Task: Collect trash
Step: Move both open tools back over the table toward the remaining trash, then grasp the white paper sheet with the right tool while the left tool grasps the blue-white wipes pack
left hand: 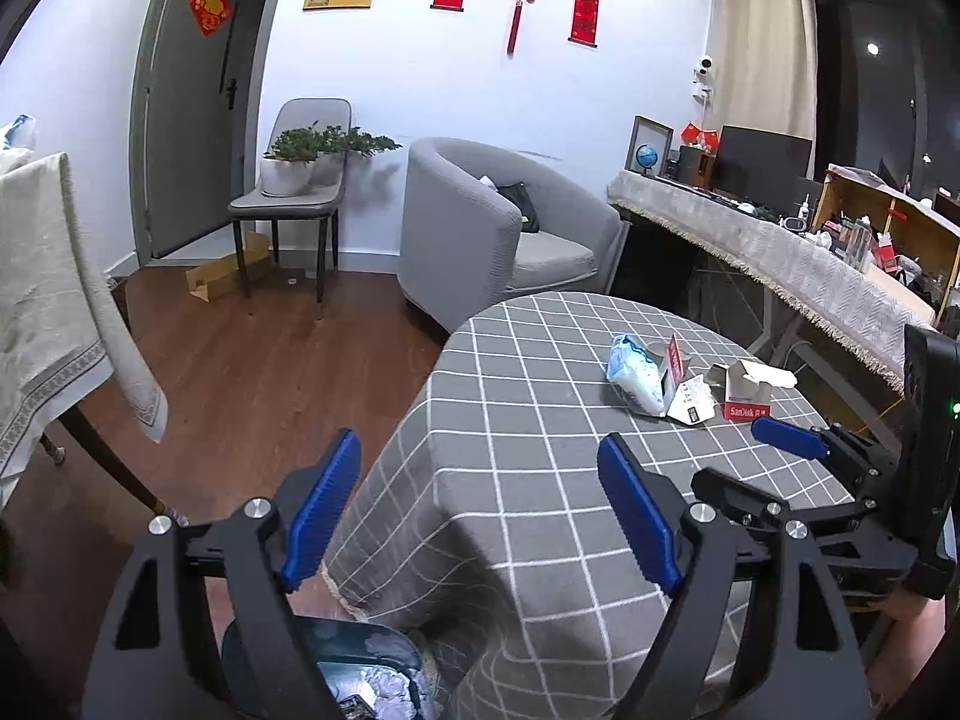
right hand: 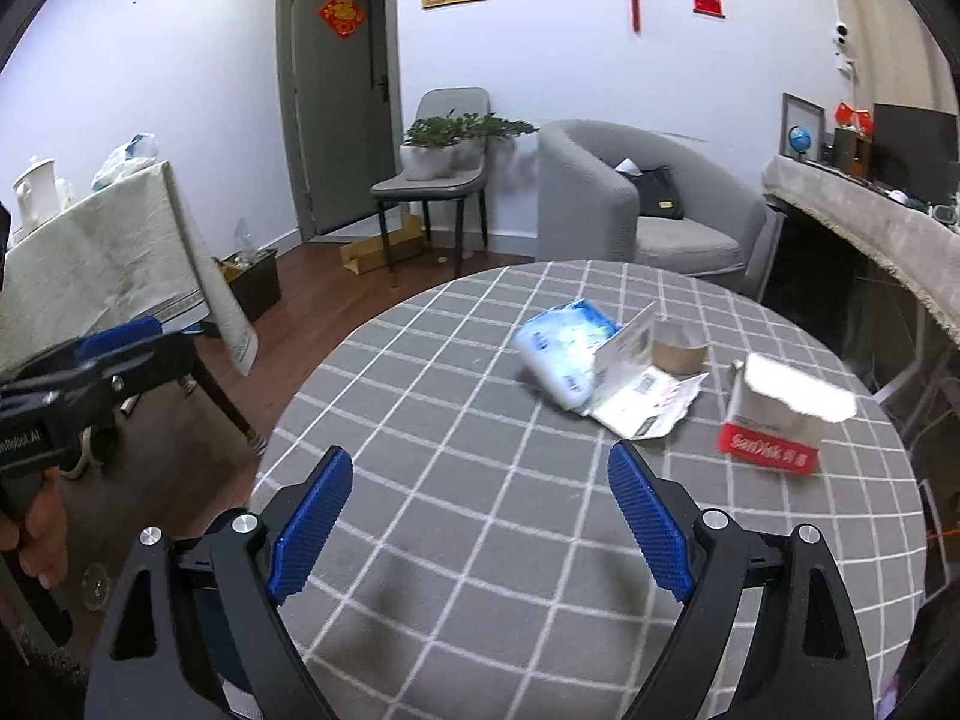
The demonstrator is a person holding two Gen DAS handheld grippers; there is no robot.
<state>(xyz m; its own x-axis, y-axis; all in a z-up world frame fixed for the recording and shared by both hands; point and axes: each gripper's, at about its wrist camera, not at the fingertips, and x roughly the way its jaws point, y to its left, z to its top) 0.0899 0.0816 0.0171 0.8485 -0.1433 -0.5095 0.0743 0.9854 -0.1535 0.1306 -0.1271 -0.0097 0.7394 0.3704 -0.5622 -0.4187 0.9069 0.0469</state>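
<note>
A round table with a grey checked cloth [right hand: 420,396] carries a small heap of trash. A blue-and-white plastic packet [right hand: 561,354] lies beside torn white card packaging [right hand: 645,399] and a brown tape roll [right hand: 678,351]. To their right stands an opened white and red SanDisk box [right hand: 780,420]. My right gripper [right hand: 480,516] hovers open over the cloth, short of the heap, with nothing between its pads. My left gripper [left hand: 480,510] is open and empty at the table's left edge, above a dark bin [left hand: 336,654] holding crumpled waste. The same packet [left hand: 633,372] and box [left hand: 747,393] lie far ahead to its right.
A grey armchair [right hand: 648,198] stands behind the table, with a chair carrying potted plants [right hand: 444,162] to its left. A cream-clothed table [right hand: 102,252] is at the left, a long cloth-covered counter [left hand: 780,246] at the right. Flattened cardboard [left hand: 222,276] lies on the wooden floor.
</note>
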